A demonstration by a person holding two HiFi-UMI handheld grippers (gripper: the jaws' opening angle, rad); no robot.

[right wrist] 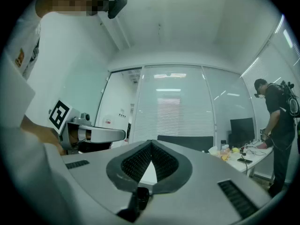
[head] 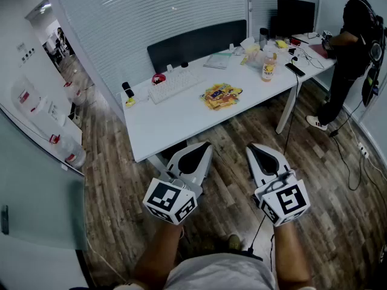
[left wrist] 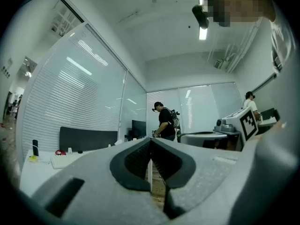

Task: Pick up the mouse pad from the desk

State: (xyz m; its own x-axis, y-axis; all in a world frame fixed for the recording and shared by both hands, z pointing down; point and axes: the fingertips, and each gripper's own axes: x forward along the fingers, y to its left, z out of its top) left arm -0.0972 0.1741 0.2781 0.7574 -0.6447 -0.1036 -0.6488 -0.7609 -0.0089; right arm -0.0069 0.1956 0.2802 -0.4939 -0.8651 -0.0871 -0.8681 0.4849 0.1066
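Note:
A flat yellow printed item (head: 222, 95), which may be the mouse pad, lies mid-desk on the white desk (head: 175, 116); I cannot tell for sure. Both grippers hang over the wooden floor in front of the desk's near edge, well short of it. My left gripper (head: 203, 146) is shut with nothing in it, and its jaws meet at the tip in the left gripper view (left wrist: 150, 139). My right gripper (head: 253, 147) is likewise shut and holds nothing, pads pressed together (right wrist: 151, 143). Neither gripper touches anything.
A white keyboard (head: 175, 83), a red object (head: 158, 78) and a bottle (head: 269, 65) stand on the desk, with a dark chair back (head: 196, 41) behind. A person (head: 351, 41) stands at the desk's right end by a monitor (head: 296, 14). Glass wall at left.

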